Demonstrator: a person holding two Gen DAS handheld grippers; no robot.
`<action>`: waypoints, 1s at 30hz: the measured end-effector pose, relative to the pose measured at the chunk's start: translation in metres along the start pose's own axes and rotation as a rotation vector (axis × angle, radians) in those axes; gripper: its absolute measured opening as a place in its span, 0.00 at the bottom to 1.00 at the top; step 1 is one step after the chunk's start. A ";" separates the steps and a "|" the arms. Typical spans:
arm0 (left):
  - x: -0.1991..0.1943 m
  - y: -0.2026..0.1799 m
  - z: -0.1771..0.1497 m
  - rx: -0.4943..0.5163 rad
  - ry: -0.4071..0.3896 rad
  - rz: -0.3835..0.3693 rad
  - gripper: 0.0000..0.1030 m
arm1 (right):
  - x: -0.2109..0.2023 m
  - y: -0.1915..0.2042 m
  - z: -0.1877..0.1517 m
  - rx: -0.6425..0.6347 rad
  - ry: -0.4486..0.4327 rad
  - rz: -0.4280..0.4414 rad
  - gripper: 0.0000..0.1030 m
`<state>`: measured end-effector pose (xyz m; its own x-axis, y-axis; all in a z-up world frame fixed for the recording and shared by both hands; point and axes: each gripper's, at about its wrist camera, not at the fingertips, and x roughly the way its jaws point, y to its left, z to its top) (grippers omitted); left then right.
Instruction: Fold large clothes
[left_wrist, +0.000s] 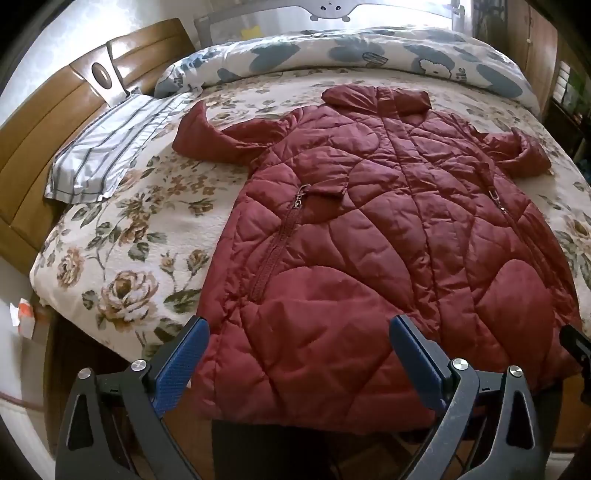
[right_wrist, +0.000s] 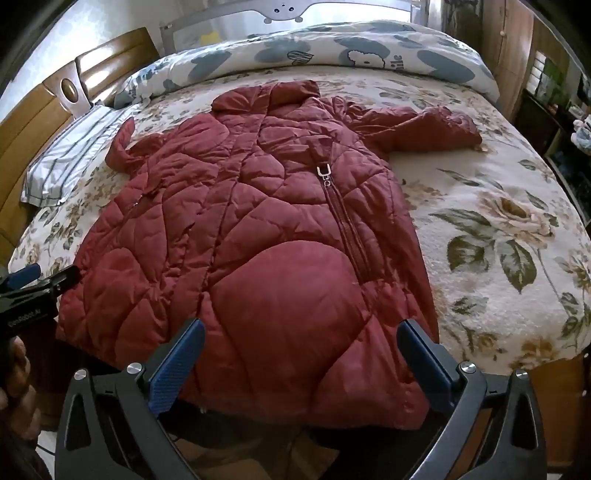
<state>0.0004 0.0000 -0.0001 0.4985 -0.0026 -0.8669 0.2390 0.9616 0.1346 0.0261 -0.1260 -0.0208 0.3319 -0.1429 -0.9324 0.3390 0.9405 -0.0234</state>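
You've got the dark red quilted puffer coat (left_wrist: 388, 229) spread flat on the floral bed (left_wrist: 122, 266), so your left gripper (left_wrist: 299, 350) and right gripper (right_wrist: 301, 350) hover spread apart by its hem, gripping nothing.

"GenRobot.AI" on left gripper (right_wrist: 22, 286)

A quilted dark-red coat (left_wrist: 373, 236) of faintly shiny cloth on a matt, nubbly floral bedspread (left_wrist: 122, 258); glossy wooden headboard (left_wrist: 33, 155) at nine o'clock; textured blue pads (right_wrist: 177, 369) on matt black gripper arms.
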 end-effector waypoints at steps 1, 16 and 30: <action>0.000 0.000 -0.001 -0.001 -0.001 0.001 0.96 | 0.000 0.000 -0.001 0.000 -0.002 -0.001 1.00; 0.011 -0.004 0.002 0.009 -0.002 0.013 0.96 | 0.001 -0.003 0.008 0.008 -0.015 0.010 1.00; 0.014 -0.003 0.008 0.006 -0.007 0.005 0.96 | 0.000 -0.001 0.022 0.010 -0.033 0.046 1.00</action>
<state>0.0138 -0.0050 -0.0086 0.5056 0.0000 -0.8628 0.2413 0.9601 0.1414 0.0457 -0.1340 -0.0132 0.3762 -0.1096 -0.9200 0.3312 0.9433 0.0230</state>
